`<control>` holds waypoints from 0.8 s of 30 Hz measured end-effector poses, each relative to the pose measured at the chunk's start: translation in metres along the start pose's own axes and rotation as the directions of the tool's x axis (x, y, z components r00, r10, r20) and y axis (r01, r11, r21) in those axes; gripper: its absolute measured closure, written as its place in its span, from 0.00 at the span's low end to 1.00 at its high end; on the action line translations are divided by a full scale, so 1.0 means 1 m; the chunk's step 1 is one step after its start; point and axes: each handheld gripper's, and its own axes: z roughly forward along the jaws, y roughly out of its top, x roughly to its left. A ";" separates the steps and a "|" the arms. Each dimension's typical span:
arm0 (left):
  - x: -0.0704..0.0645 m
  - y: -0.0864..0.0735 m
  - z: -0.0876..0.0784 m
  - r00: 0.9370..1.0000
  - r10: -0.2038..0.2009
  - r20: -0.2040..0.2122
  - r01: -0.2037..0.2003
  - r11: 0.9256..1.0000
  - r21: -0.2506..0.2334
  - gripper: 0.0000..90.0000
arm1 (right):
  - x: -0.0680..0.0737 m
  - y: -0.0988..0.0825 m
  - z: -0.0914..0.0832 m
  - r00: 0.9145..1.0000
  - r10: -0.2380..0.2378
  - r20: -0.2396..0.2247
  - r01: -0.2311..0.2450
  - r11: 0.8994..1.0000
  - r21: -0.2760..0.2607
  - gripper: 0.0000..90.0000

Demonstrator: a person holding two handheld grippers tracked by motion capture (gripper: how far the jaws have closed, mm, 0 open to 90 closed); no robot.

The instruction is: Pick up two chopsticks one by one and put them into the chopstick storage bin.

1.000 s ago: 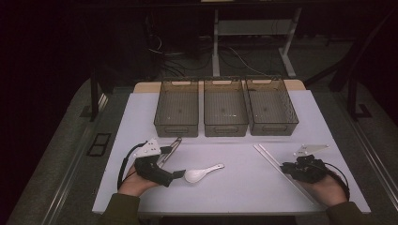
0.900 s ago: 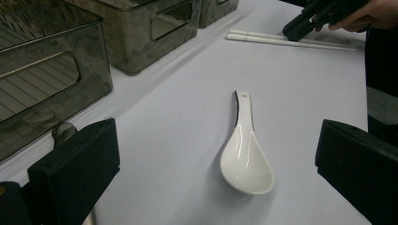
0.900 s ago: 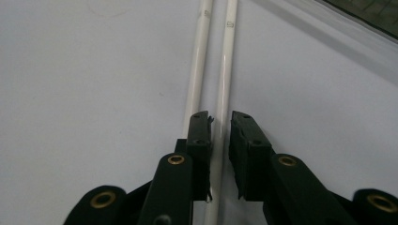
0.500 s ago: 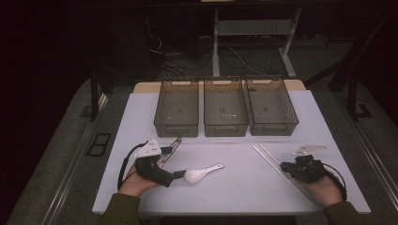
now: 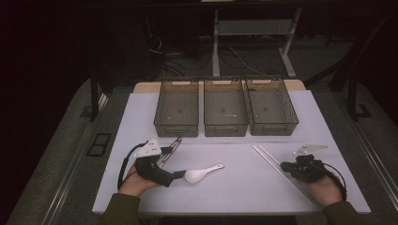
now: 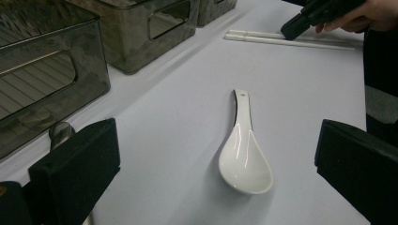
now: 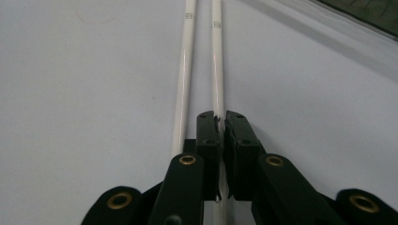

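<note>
Your left gripper (image 5: 180, 174) rests on the white table (image 5: 234, 197) with jaws spread wide and nothing between the pads; the white ceramic spoon (image 6: 245, 152) lies just ahead, bowl toward you. It looks glazed, stiff and breakable, so I judge it slippery — take it across the handle near the bowl, not the rim. A metal utensil (image 5: 170, 149) lies beside that gripper, and three smoked bins (image 5: 225, 112) stand in a row behind. Further right lie the two white chopsticks (image 7: 187, 75), parallel and close together: light, rigid, smooth, and likely to roll. Your right gripper (image 7: 219, 117) has just been closing and now clamps one chopstick near its end — the other lies free alongside.
</note>
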 end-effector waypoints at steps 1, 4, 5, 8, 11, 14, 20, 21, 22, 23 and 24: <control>0.000 0.000 0.000 1.000 0.000 0.000 0.000 1.000 0.000 0.00 | -0.001 0.000 -0.001 1.000 -0.002 0.000 0.002 1.000 -0.003 0.94; 0.000 0.000 0.000 1.000 0.006 0.003 -0.006 1.000 0.000 0.00 | -0.003 0.001 -0.003 1.000 0.006 -0.004 -0.006 1.000 -0.013 0.94; 0.000 0.000 0.000 1.000 0.007 0.004 -0.007 1.000 0.000 0.00 | -0.003 0.001 -0.005 1.000 0.005 -0.008 -0.005 1.000 -0.020 0.94; 0.000 0.000 0.000 1.000 0.006 0.005 -0.006 1.000 0.003 0.00 | -0.005 0.002 -0.009 1.000 0.011 -0.024 -0.012 0.999 -0.029 0.94; -0.001 0.000 0.000 1.000 0.006 0.007 -0.006 1.000 0.004 0.00 | -0.006 0.001 -0.012 0.999 0.012 -0.030 -0.014 0.999 -0.036 0.94; -0.001 0.000 0.000 1.000 0.006 0.007 -0.006 1.000 0.003 0.00 | -0.006 0.002 -0.016 0.999 0.009 -0.037 -0.011 0.999 -0.048 0.94; 0.000 0.000 0.000 1.000 0.008 0.010 -0.008 1.000 0.000 0.00 | -0.009 0.004 -0.023 0.998 0.014 -0.053 -0.018 0.998 -0.064 0.94; 0.000 0.000 0.000 1.000 0.008 0.010 -0.008 1.000 0.000 0.00 | -0.010 0.004 -0.024 0.998 0.014 -0.058 -0.018 0.998 -0.067 0.94; 0.000 0.000 0.000 1.000 0.008 0.011 -0.008 1.000 -0.003 0.00 | -0.010 0.004 -0.025 0.998 0.018 -0.061 -0.023 0.997 -0.071 0.94; 0.000 0.000 0.000 1.000 0.008 0.011 -0.008 1.000 -0.007 0.00 | -0.011 0.005 -0.026 0.998 0.015 -0.066 -0.020 0.997 -0.075 0.94; 0.000 0.000 0.001 1.000 0.007 0.010 -0.007 1.000 -0.012 0.00 | -0.012 0.005 -0.027 0.997 0.015 -0.070 -0.020 0.997 -0.081 0.94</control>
